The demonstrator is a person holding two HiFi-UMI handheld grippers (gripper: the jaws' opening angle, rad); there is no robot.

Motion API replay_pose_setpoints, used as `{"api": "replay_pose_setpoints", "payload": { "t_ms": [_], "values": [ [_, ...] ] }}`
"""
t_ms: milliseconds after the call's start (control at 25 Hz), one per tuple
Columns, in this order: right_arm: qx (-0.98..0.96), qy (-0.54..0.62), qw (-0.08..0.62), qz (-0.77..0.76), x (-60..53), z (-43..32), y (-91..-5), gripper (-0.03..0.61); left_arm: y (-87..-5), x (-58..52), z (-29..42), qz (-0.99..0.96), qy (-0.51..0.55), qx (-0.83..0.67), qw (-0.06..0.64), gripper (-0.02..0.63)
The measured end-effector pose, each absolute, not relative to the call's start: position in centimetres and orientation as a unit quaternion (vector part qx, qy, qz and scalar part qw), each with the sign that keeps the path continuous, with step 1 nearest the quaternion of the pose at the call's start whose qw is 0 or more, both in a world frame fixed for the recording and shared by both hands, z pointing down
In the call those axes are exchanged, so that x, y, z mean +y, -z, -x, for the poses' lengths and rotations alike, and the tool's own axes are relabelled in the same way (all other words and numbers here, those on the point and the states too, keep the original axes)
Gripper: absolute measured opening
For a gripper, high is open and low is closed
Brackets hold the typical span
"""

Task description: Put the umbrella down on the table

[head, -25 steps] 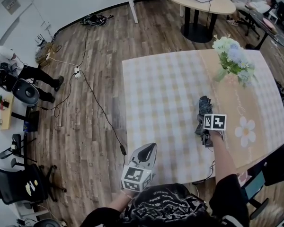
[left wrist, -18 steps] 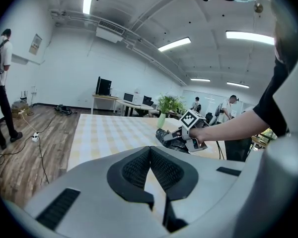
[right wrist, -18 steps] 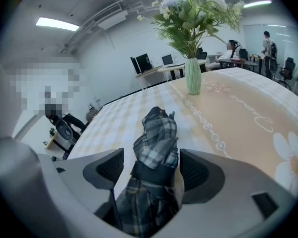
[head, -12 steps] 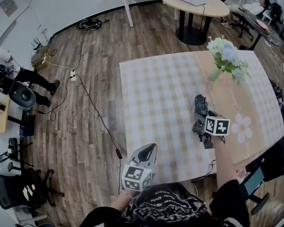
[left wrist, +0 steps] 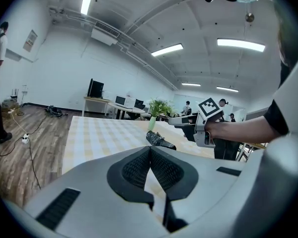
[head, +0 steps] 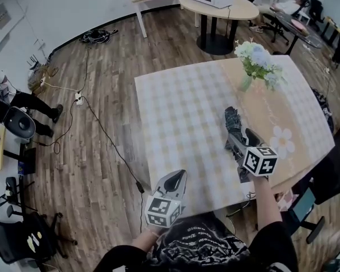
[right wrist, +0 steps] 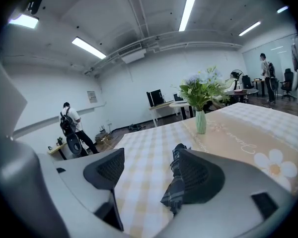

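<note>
Umbrella (head: 232, 121) lying flat on table (head: 181, 112), just under and ahead of right gripper (right wrist: 149, 170), its jaws just opened wide, holding nothing, left gripper (left wrist: 150, 155) pinched closed, empty.

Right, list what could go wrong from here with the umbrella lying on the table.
1. The right gripper's jaws have just been opening and stand wide, pressing nothing, but the umbrella lies close beside one jaw in the right gripper view. Its loose fabric might snag as the gripper pulls off.
2. The vase of flowers stands on the table just beyond the umbrella, so a forward swing could tip it.
</note>
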State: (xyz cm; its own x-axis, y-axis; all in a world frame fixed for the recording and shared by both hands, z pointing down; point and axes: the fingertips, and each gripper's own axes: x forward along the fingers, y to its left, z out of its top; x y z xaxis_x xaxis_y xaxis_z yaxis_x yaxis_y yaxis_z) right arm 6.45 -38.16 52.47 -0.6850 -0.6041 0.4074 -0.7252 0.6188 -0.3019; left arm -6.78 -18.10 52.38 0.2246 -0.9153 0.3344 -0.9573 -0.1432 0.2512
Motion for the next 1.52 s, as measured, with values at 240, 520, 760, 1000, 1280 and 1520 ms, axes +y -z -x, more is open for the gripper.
{"api": "replay_pose_setpoints", "payload": {
  "t_ms": [240, 520, 760, 1000, 1280, 1520],
  "values": [
    [-0.890, -0.233, 0.082, -0.384, -33.1, -6.8, -51.0, 0.350, -52.3, -17.1, 6.4, -0.779, -0.050, -0.596, 0.186, 0.018],
    [-0.892, -0.164, 0.074, -0.414, -26.2, -7.8, -49.5, 0.350, -52.1, -15.4, 5.7, -0.802, -0.053, -0.572, 0.166, 0.018],
    [-0.883, -0.154, 0.053, -0.440, -21.5, -9.0, -50.3, 0.345, -52.4, -14.4, 4.8, -0.819, -0.053, -0.549, 0.160, 0.018],
    [-0.858, -0.182, 0.054, -0.478, -18.1, -11.3, -53.1, 0.330, -53.3, -13.8, 2.5, -0.831, -0.062, -0.526, 0.169, 0.018],
    [-0.849, -0.197, 0.067, -0.485, -17.8, -13.6, -54.0, 0.327, -53.7, -14.8, 0.0, -0.831, -0.068, -0.524, 0.177, 0.018],
    [-0.863, -0.185, 0.091, -0.461, -15.8, -9.8, -53.7, 0.165, -53.5, -12.9, 2.7, -0.829, -0.061, -0.528, 0.175, 0.018]
  ]
}}
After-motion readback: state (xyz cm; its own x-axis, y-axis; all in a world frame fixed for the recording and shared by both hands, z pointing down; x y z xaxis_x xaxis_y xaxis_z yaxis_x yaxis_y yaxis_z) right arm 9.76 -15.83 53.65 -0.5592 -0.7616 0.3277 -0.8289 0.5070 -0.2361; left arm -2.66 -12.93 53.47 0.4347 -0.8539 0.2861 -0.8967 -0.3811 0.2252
